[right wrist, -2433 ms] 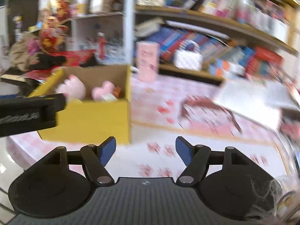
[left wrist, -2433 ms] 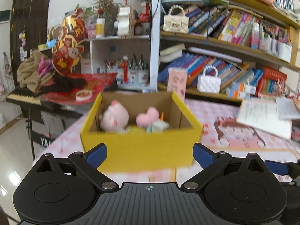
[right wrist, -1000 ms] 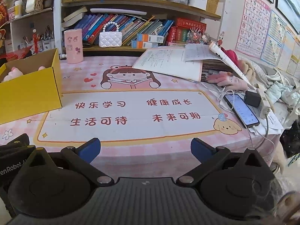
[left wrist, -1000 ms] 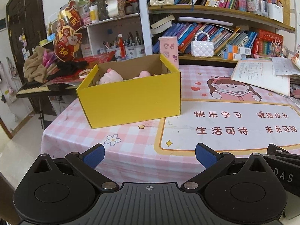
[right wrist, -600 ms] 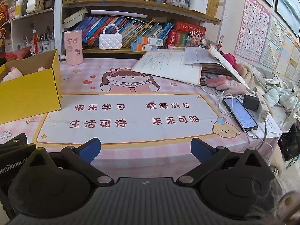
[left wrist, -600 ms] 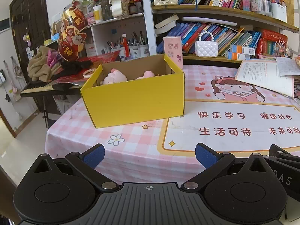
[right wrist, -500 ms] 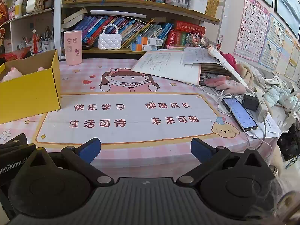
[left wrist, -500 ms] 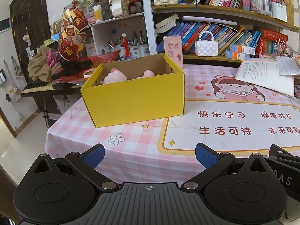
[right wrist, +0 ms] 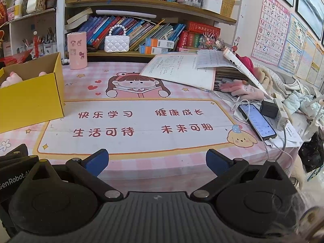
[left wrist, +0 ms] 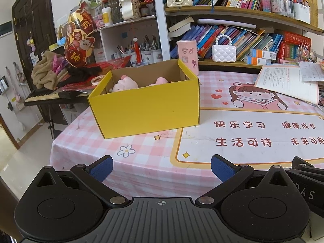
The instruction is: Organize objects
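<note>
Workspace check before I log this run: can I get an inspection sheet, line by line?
Surface: table under a pink checked cloth with a printed mat.
Job's things: yellow box at the table's left end, open, pink plush toys inside.
Clutter: open books, pink glove, phone, pink canister.
Grippers: left gripper and right gripper open, empty, at the near edge.
Cables: white cable plugged into the phone, beside a charger.
Surroundings: bookshelves behind, wall charts on the right.
</note>
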Motion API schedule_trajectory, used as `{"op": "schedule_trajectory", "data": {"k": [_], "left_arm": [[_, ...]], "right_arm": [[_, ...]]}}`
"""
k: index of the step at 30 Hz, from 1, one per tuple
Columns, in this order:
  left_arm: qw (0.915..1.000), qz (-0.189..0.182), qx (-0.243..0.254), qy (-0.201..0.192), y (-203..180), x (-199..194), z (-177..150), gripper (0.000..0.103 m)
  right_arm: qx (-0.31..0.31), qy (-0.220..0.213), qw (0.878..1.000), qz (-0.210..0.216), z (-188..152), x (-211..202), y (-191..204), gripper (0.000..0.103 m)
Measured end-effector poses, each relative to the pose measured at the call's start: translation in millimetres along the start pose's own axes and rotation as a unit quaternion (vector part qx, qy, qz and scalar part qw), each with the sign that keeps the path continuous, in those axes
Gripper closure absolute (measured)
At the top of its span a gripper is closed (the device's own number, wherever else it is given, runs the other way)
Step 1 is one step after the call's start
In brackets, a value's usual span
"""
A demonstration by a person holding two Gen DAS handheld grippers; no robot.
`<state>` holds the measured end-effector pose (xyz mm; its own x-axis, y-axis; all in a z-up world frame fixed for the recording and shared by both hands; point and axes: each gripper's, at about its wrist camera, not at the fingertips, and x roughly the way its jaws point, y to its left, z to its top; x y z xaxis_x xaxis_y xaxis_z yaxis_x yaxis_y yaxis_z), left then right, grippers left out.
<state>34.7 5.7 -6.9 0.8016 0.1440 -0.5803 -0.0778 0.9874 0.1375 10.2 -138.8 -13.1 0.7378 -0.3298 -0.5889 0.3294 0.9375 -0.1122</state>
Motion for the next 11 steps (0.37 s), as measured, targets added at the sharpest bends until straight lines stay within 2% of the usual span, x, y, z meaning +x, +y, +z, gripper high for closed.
{"op": "schedule_trajectory", "data": {"k": [11], "left_arm": [[0.9999,0.000,-0.006,0.010,-1.7,3.7,0.4,0.000]], "right_arm": [[0.000,0.003,1.000,-0.001,-0.7,2.1,-2.3,0.000]]}}
